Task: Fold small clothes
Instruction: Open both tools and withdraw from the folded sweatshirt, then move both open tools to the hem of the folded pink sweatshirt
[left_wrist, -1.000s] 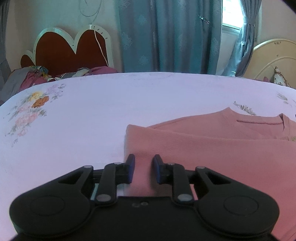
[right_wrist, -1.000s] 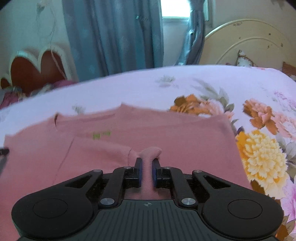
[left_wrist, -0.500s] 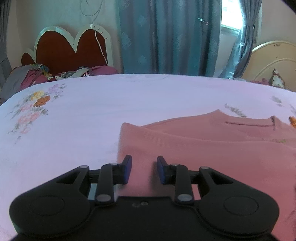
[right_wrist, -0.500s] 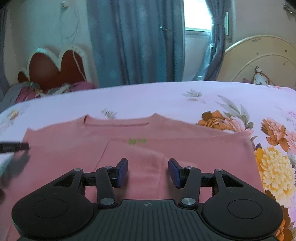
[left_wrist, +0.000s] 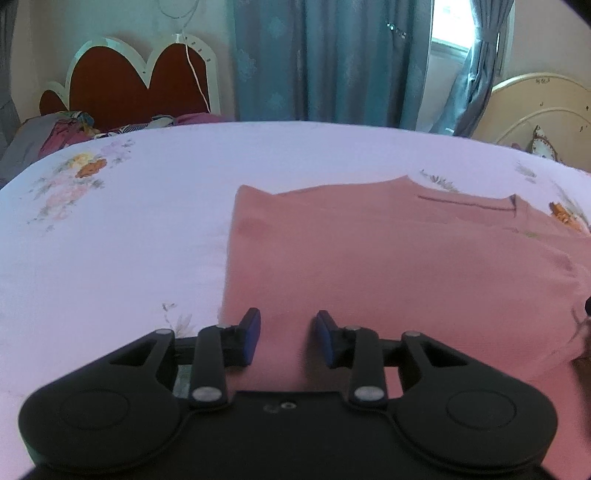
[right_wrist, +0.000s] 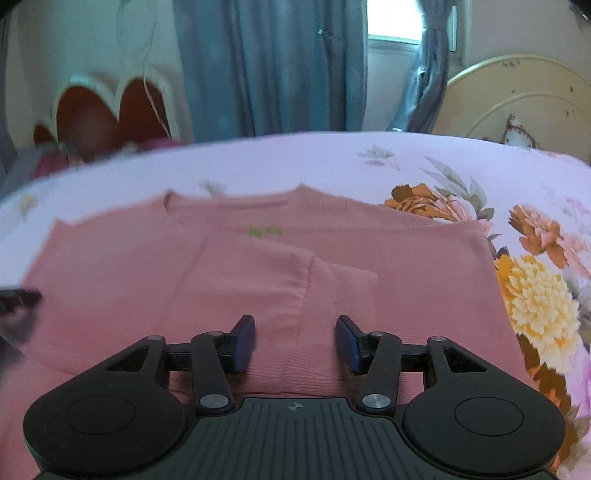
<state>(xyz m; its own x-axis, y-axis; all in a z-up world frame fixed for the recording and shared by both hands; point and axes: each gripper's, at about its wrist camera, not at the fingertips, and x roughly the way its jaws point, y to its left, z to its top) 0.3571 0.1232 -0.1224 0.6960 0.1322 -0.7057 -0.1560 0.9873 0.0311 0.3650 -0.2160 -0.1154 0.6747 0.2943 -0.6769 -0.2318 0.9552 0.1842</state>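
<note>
Left gripper: jaws apart with nothing between the blue pads; they have just been opening, the gap wider than 1 second ago. It sits low in the left wrist frame over the near left corner of the pink top; contact with the fabric cannot be told.
Right gripper: released, jaws standing wide. 1 second ago they pinched a raised fold of the pink cloth; that fold now lies flat below the open pads.
Pink top: spread on the floral bedsheet, neckline toward the top of the frame, 2 sleeves folded inward so their ribbed cuffs overlap in the lower middle of the right wrist view. In the left wrist view its left edge has shifted toward the frame centre and more of the body shows.
Green mark: small print under the collar, too blurred to read.
Cut off: the top's hem runs under both gripper bodies; its right part leaves the left wrist frame.
Hard to make out: a dark tip at the left edge of the right wrist view, blurred; the far headboard is smeared.
</note>
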